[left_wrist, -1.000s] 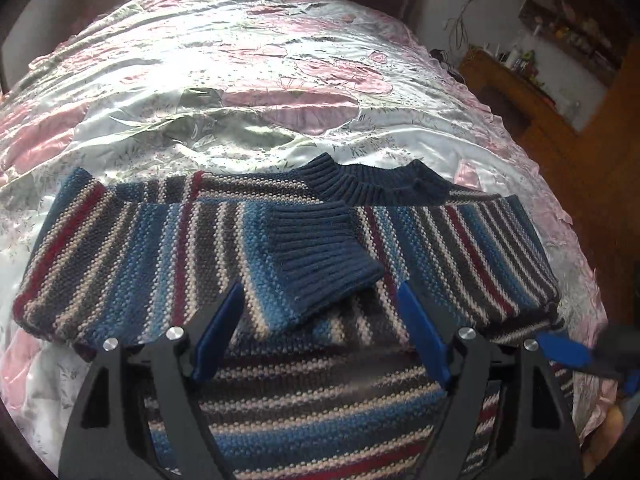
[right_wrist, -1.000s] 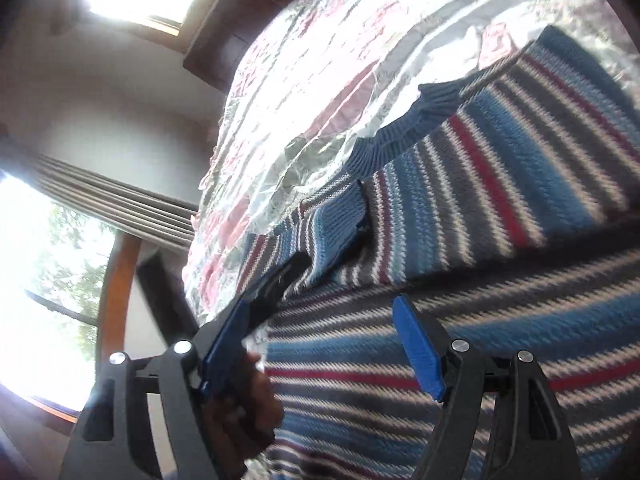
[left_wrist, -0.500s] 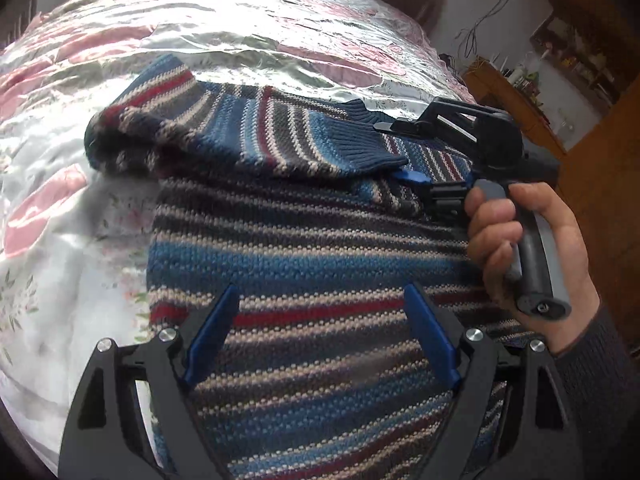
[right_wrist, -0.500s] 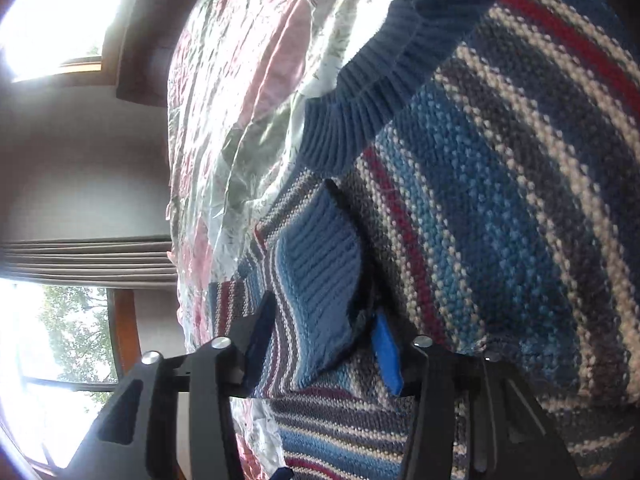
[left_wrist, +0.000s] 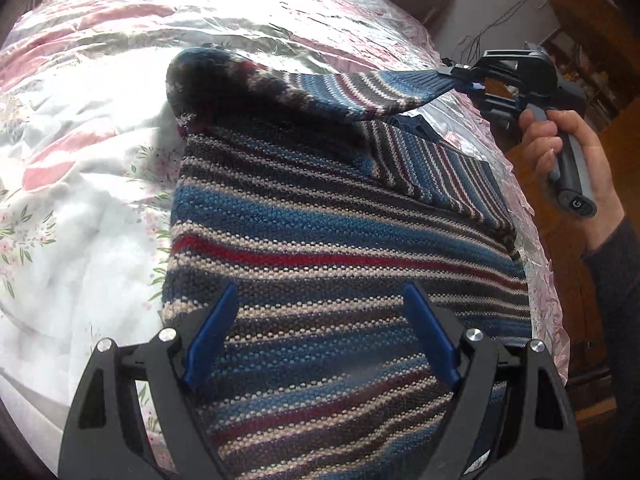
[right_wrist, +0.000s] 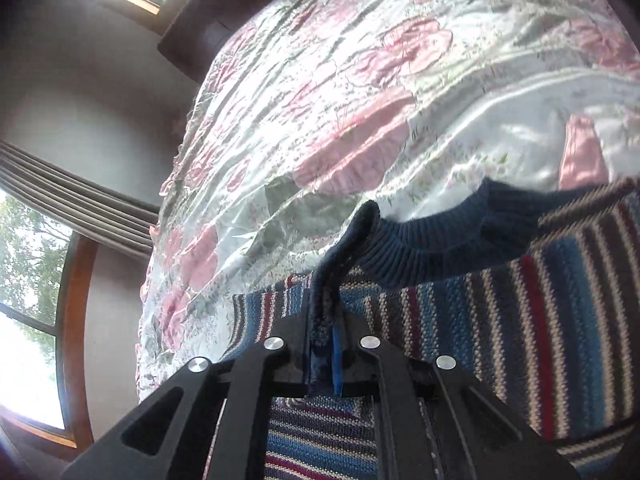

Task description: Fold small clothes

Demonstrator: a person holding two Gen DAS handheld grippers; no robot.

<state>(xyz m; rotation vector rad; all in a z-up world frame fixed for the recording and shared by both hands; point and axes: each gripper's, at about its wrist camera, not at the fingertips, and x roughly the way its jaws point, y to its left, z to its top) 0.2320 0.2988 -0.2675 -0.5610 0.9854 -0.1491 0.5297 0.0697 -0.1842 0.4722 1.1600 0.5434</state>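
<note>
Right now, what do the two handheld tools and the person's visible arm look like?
Both tools, the left tool and the right tool, have matte black frames with silver rivets and blue finger pads. The right tool has a grey-and-black pistol handle. A dark sleeve covers the wrist.

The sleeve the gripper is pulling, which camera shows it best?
The left wrist view. There the whole striped sleeve stretches in the air from the sweater to the right gripper. The right wrist view shows only its dark blue cuff pinched between the shut fingers, up close.
</note>
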